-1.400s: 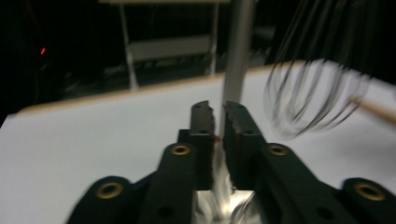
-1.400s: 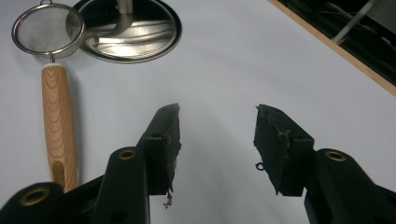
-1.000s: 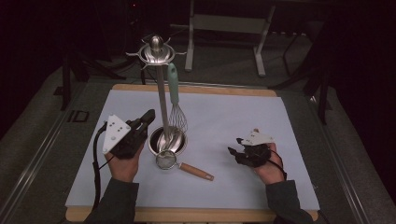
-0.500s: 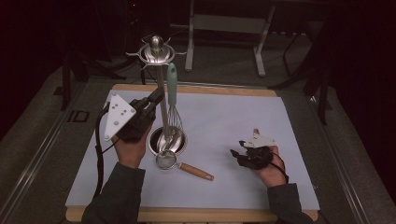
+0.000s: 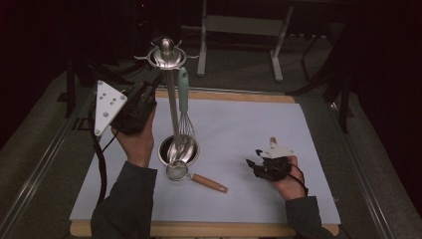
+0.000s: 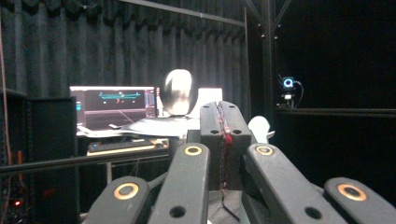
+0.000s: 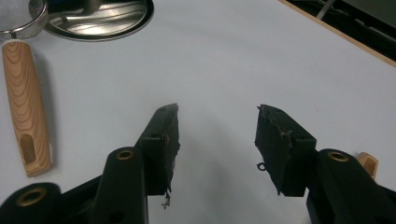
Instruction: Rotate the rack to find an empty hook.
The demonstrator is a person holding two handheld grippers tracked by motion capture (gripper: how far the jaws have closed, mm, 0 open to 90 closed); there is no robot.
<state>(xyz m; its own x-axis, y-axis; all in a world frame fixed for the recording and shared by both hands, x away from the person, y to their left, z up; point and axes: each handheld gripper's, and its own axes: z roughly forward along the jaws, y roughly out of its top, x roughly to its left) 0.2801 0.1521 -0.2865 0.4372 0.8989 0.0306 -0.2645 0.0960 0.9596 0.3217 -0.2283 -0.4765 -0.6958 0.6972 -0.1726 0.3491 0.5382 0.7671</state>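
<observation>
Now, seen from above, a pale sheet point(image 5: 239, 149) covers the desk point(image 5: 209, 230), and two hands work over it.

At about nine o'clock, the left gripper point(image 5: 149, 94) is held up off the desk in the person's left hand point(image 5: 137, 142), with its grey three-cornered plate point(image 5: 105, 105) facing the camera. Its jaws are pressed together with nothing between them; the left gripper view shows the two pads point(image 6: 223, 135) meeting in a thin seam. The gripper's tip sits just beside the top of a steel utensil stand point(image 5: 167, 55), at roughly eleven o'clock, whose rounded knob point(image 6: 178, 92) appears blurred straight ahead of the jaws. Whether the gripper touches the stand cannot be told.

At the centre, the stand's thin pole rises from a round steel base point(image 5: 178, 149). A whisk point(image 5: 184, 107) with a pale green handle hangs from the top ring beside the pole. Just below the base, at about six o'clock, a small strainer point(image 5: 177, 170) with a wooden handle point(image 5: 209, 182) lies flat on the sheet, its rim against the base.

At about four o'clock, the right gripper point(image 5: 256, 162) rests low on the sheet in the person's right hand point(image 5: 288, 179), well apart from the strainer. Its jaws stand spread with only bare sheet between the pads point(image 7: 164, 135), and the wooden handle lies off to the side in the right gripper view.
</observation>
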